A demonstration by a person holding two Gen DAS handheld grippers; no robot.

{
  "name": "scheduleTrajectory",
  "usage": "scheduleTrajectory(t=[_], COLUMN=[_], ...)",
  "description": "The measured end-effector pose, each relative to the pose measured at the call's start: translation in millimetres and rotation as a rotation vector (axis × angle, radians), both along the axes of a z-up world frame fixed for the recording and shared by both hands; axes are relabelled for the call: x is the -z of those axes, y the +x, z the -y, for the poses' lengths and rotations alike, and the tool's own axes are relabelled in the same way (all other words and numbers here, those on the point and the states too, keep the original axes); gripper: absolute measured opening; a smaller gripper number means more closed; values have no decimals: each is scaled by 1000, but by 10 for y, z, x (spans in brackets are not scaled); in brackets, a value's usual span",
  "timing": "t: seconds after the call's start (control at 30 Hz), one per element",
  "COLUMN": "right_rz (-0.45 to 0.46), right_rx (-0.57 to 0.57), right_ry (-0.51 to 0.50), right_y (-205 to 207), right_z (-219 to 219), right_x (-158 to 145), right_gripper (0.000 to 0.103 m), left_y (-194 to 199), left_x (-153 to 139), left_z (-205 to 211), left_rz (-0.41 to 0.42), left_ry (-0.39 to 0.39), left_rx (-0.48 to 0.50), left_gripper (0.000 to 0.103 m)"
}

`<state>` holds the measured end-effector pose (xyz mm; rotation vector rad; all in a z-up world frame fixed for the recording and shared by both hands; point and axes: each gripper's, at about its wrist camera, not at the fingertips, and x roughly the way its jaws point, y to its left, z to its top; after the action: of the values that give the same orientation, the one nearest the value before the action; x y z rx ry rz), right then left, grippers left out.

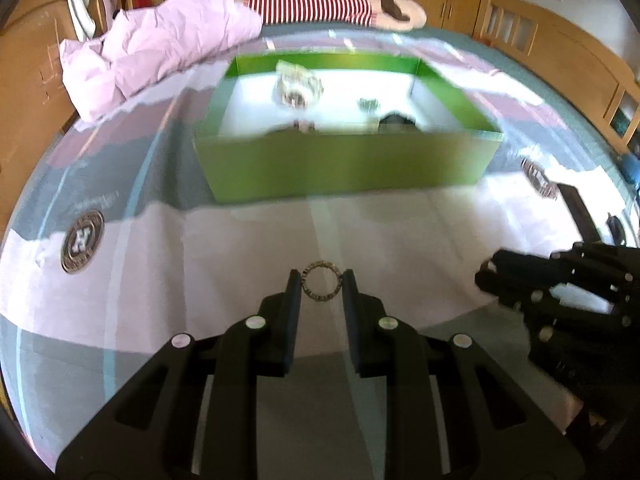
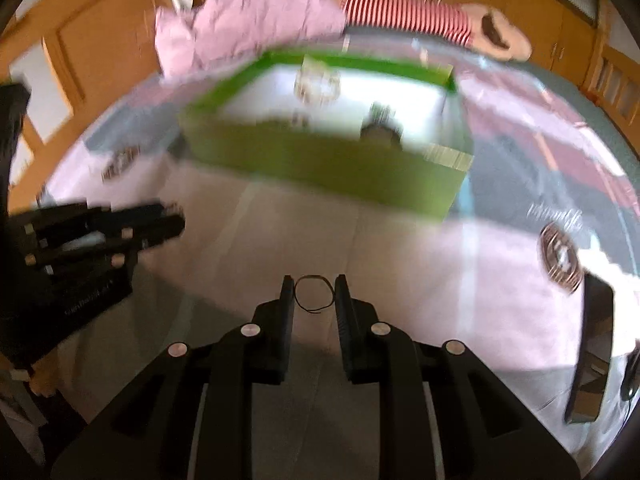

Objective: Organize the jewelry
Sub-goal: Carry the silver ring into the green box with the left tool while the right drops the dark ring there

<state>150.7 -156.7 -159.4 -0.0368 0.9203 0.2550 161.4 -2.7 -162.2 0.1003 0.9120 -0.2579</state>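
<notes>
In the left wrist view my left gripper [image 1: 321,285] is shut on a studded ring bracelet [image 1: 309,290], held upright between its fingertips above the bedspread. In the right wrist view my right gripper [image 2: 314,294] is shut on a thin dark wire bangle [image 2: 298,299], also held above the bed. A green box [image 1: 344,164] with a white inside lies ahead in both views, also in the right wrist view [image 2: 320,164]. It holds several jewelry pieces, among them a pale beaded bundle [image 1: 296,82] and a dark piece [image 1: 396,121]. The right gripper shows at the left view's right edge [image 1: 560,284].
The bed is covered with a pink, white and grey spread [image 1: 248,240] with round logo prints [image 1: 82,240]. A pink quilt [image 1: 160,44] and a red-striped pillow [image 1: 312,6] lie at the far end. A dark flat object [image 2: 592,344] lies at right. Wooden furniture surrounds the bed.
</notes>
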Motion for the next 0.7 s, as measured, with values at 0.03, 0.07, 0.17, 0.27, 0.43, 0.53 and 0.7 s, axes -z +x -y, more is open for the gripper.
scheduleTrajectory(t=[0.03, 0.07, 0.17, 0.27, 0.43, 0.53, 0.7], right_rz=[29, 54, 135, 204, 243, 198, 76], right_rx=[11, 17, 24, 30, 48, 69, 98], right_ry=[16, 25, 40, 52, 69, 98, 98], right_y=[40, 80, 270, 524, 1002, 1331, 1698], right_z=[40, 67, 123, 138, 127, 133, 73], right_x=[-141, -262, -676, -1035, -1216, -1059, -522], right_gripper=[21, 21, 21, 21, 21, 21, 21], left_y=[17, 51, 214, 485, 1003, 1315, 1722], left_x=[-107, -203, -547, -902, -1208, -1173, -739], left_z=[-13, -26, -52, -76, -74, -55, 19], left_rz=[15, 27, 75, 117, 153, 124, 36], left_ry=[-13, -24, -39, -56, -80, -72, -44], left_rx=[1, 2, -4, -11, -16, -31, -57], left_gripper=[21, 21, 21, 21, 21, 21, 21])
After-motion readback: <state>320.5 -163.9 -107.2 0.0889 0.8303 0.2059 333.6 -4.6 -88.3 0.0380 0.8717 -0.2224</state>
